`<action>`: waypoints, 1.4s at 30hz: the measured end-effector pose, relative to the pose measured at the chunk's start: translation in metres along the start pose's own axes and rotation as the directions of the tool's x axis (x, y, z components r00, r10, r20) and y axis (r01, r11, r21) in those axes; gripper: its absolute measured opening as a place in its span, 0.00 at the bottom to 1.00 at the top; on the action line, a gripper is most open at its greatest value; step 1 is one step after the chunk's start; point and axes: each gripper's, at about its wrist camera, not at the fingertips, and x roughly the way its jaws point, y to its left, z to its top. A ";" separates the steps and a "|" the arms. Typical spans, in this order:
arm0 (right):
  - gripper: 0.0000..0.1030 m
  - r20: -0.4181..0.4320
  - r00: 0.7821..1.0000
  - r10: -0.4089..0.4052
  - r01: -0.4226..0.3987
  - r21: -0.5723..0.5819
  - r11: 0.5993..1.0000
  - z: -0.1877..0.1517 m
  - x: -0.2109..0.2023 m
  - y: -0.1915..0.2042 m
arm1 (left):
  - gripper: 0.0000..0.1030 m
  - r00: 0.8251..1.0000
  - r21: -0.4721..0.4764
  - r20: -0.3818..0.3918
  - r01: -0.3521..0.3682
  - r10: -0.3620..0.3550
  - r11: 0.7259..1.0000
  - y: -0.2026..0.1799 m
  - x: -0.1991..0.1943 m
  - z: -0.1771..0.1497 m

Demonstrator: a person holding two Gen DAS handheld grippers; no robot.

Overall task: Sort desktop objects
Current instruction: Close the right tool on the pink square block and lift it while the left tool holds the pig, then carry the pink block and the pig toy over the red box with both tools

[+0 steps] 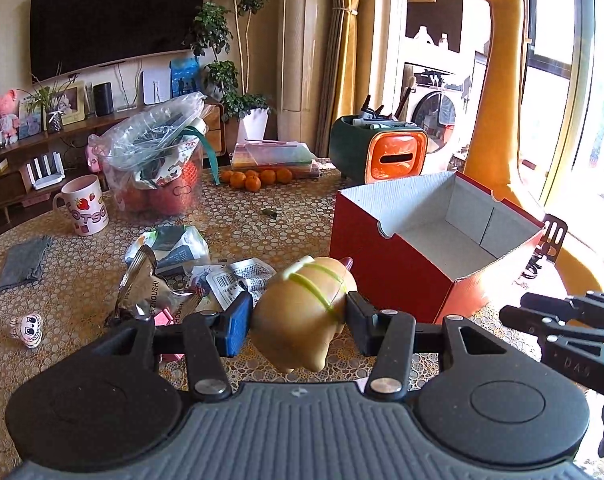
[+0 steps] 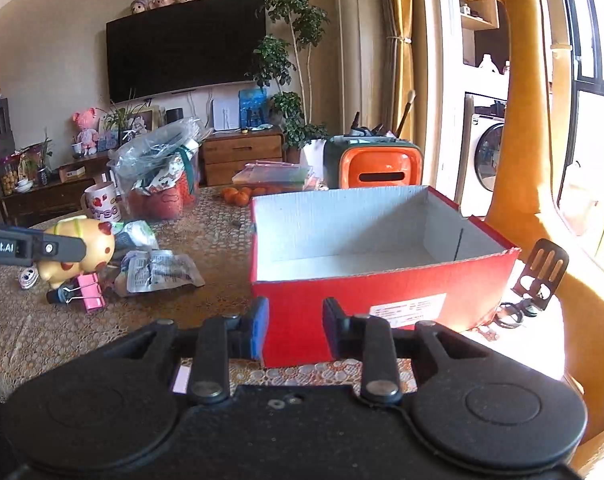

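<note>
A yellow toy animal with green stripes [image 1: 305,292] hangs between the pads of my left gripper [image 1: 298,316], which is shut on it above the table. From the right wrist view the same toy [image 2: 90,240] shows at the far left, red spots on its side. An open red cardboard box [image 1: 381,264] with a bare white inside stands just right of the toy. My right gripper [image 2: 295,320] points at the near wall of the box [image 2: 341,292], its jaws drawn close with nothing between them. Its fingers [image 1: 541,316] show at the right edge of the left wrist view.
Crumpled wrappers [image 2: 158,272] and a pink binder clip [image 2: 90,296] lie left of the box. Further back stand a mug [image 1: 86,208], a stuffed plastic bag [image 1: 158,168], oranges [image 1: 254,178] and an orange-green organiser [image 1: 381,152]. A black stand [image 2: 541,272] sits right of the box.
</note>
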 end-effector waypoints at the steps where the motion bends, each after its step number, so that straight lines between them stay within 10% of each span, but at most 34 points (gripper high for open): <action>1: 0.29 -0.014 1.000 0.014 -0.014 -0.003 1.000 -0.003 0.004 0.006 | 0.48 1.000 -0.001 -0.001 -0.001 0.001 1.000 0.001 0.000 0.000; 15: 0.61 -0.170 0.981 0.096 -0.110 -0.074 0.991 -0.042 0.060 0.083 | 0.48 1.000 -0.037 -0.029 -0.014 0.013 0.999 0.023 0.000 -0.013; 42: 0.42 -0.207 0.977 0.051 -0.067 -0.067 0.996 -0.040 0.073 0.086 | 0.48 0.999 -0.024 -0.044 -0.001 0.000 1.000 0.018 0.004 -0.014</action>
